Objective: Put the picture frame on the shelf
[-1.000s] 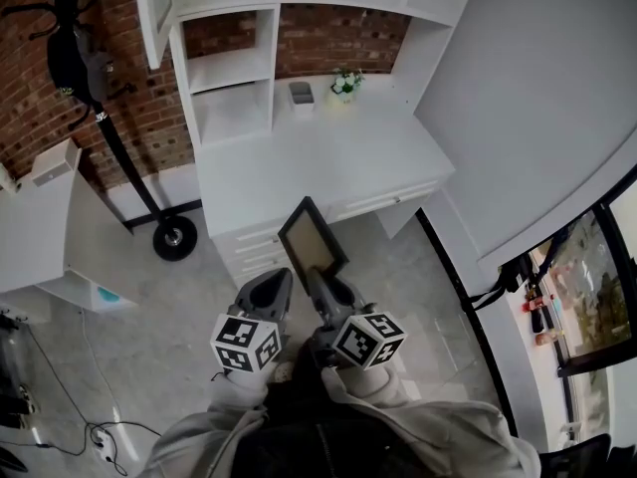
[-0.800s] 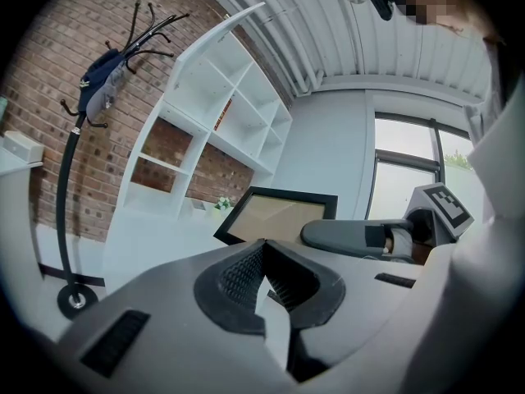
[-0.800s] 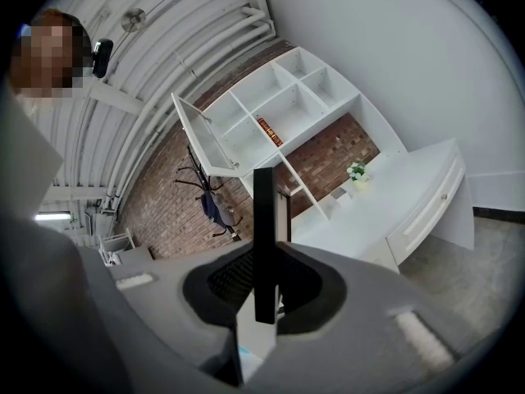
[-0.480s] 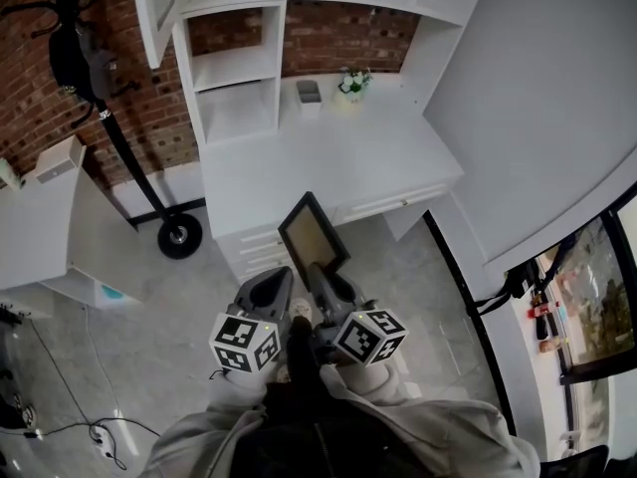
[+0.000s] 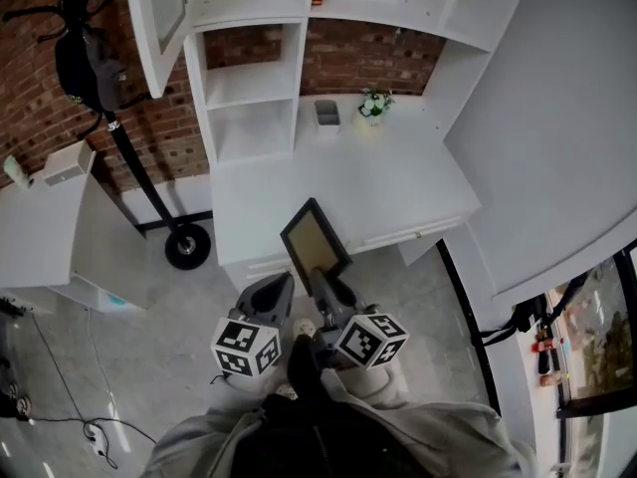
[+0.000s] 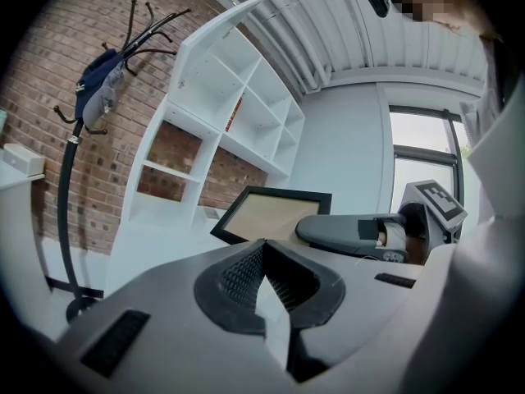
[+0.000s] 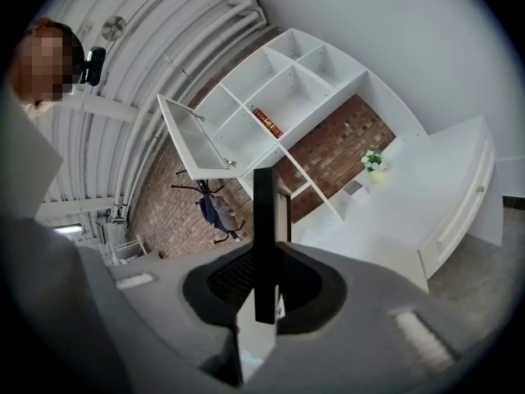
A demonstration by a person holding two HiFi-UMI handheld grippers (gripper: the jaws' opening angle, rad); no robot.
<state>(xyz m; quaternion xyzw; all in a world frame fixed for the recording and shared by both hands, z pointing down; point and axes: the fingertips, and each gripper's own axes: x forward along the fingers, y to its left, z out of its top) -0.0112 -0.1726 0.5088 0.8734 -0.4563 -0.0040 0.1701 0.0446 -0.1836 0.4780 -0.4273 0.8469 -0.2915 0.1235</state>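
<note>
A black picture frame (image 5: 314, 239) with a tan front is held up in front of the white desk (image 5: 338, 182). My right gripper (image 5: 320, 279) is shut on its lower edge. In the right gripper view the picture frame (image 7: 264, 228) stands edge-on between the pads. The picture frame (image 6: 275, 214) also shows in the left gripper view, beside the right gripper's body. My left gripper (image 5: 271, 292) sits just left of the right one, shut with nothing in it. The white shelf unit (image 5: 249, 78) stands on the desk's back, against the brick wall.
A small grey box (image 5: 326, 114) and a little plant (image 5: 373, 104) stand at the desk's back. An open cabinet door (image 5: 157, 18) hangs at upper left. A coat stand (image 5: 119, 127) with a round base (image 5: 187, 247) stands left of the desk, and a low white table (image 5: 40, 227) further left.
The view has moved closer to the desk and shelf, which now sit lower and larger in the head view. Both grippers and the frame keep their pose.
</note>
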